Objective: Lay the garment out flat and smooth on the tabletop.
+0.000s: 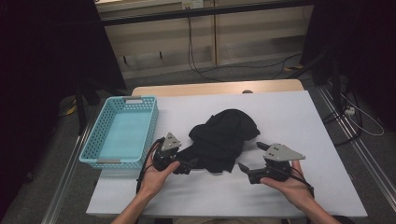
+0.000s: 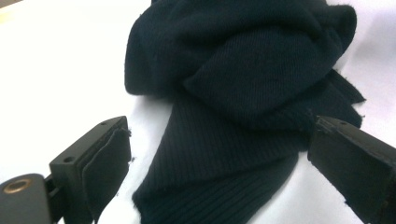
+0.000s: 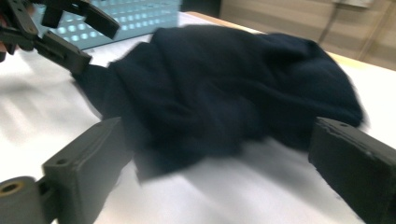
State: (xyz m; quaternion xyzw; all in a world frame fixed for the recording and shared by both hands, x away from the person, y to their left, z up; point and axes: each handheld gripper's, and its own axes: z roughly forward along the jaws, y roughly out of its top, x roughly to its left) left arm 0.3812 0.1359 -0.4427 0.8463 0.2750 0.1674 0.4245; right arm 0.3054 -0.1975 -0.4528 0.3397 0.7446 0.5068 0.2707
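Both grippers are closing in on the crumpled black knit garment (image 1: 225,139) at the centre of the frame on the table (image 1: 299,121). The left gripper (image 1: 187,166) stands open at its lower-left ribbed tail, the right gripper (image 1: 251,160) open just right of it. Next probably a pinch on each edge. The garment's long axis runs lower left to upper right.

Right gripper view blurred: black knit garment (image 3: 233,88) smeared at its edges, weave unreadable. Left gripper (image 3: 60,28) cut off by top and left edges there. Left gripper view: garment runs off the top and bottom edges, both jaws clipped at the bottom. High view: forearms cut at the bottom edge; garment folds too dark to separate; left gripper's jaw tips lost against the cloth.
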